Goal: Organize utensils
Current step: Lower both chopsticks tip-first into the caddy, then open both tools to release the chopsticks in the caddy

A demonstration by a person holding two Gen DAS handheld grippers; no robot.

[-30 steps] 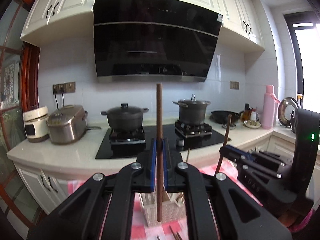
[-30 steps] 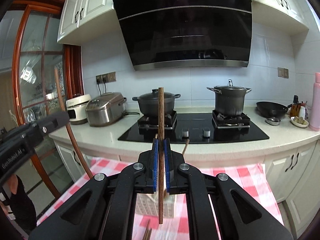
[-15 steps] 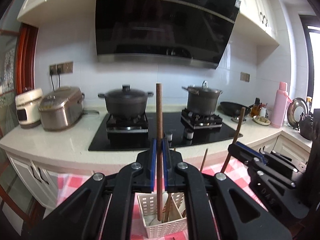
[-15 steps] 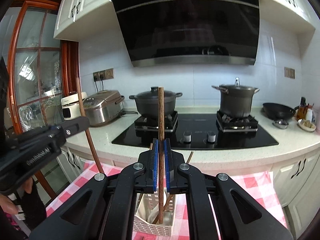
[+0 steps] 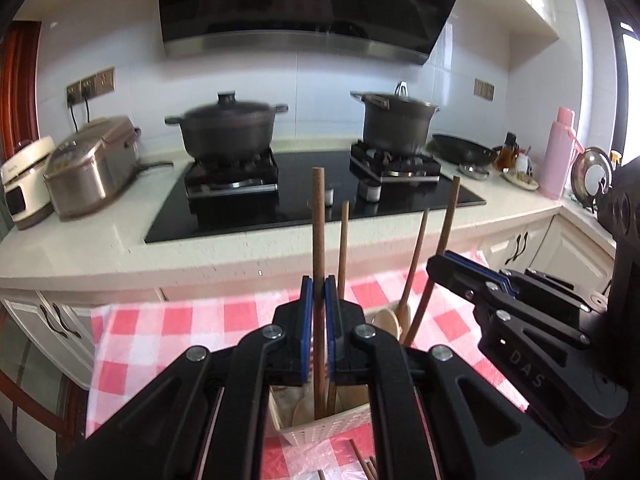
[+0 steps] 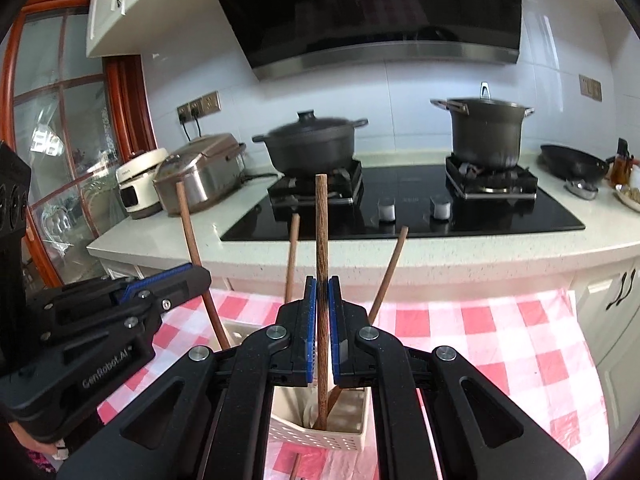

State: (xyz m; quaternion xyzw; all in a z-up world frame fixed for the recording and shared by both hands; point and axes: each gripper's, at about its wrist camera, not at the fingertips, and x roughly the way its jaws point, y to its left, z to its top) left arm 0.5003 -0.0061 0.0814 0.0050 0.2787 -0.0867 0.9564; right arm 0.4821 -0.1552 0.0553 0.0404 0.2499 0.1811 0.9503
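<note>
Both grippers have come down since a moment ago, and now the two sticks they hold reach into the white basket (image 5: 320, 424).

The left gripper (image 5: 319, 300) is squeezed tight on one brown chopstick (image 5: 318, 216). The right gripper (image 6: 322, 300) is squeezed tight on another chopstick (image 6: 321, 224). Both sticks stand straight up with their bottom ends inside the basket, which sits on the red and white cloth (image 6: 480, 344).

So the job looks partly done. Already in the basket I count two more thin wooden handles and what may be one pale wooden spoon (image 5: 394, 316), though it is hard to see well. The two held sticks must be let go. A few more sticks (image 5: 362, 466) lie on the cloth in front of the basket, maybe three, and they need to go in too.
</note>
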